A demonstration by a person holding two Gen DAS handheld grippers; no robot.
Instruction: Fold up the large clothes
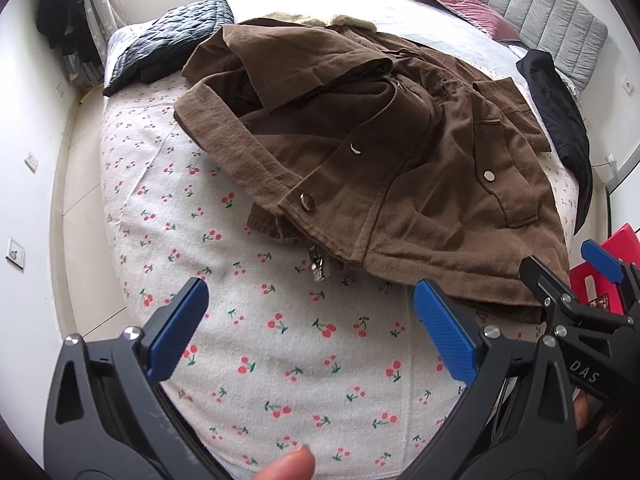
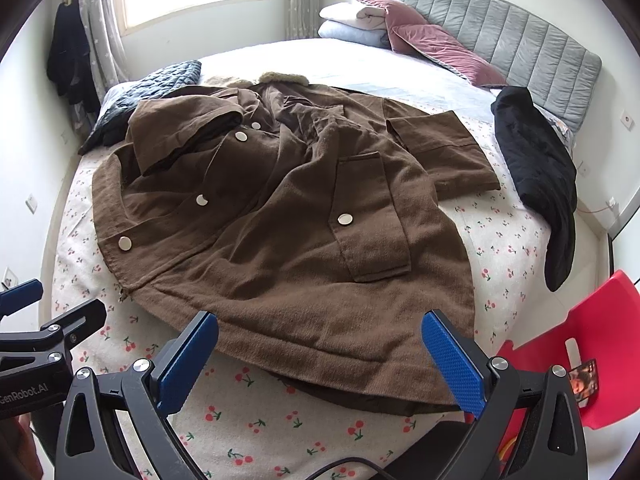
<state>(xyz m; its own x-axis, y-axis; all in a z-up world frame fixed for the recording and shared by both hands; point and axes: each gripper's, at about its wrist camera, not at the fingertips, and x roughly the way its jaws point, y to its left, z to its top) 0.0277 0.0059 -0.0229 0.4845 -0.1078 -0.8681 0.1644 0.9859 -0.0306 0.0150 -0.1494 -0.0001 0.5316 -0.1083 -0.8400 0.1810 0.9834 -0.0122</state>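
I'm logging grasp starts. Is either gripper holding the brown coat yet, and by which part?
Nothing is held. The left gripper and right gripper both hover with jaws open near the hem of the brown coat, not touching it.

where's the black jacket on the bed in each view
Left wrist view: the black jacket lies at the upper right, past the brown coat, running down the bed's right edge.
Right wrist view: the black jacket lies at the right, beside the coat's spread sleeve, in front of the grey headboard.
Shared landmark: the pink pillow against the headboard.
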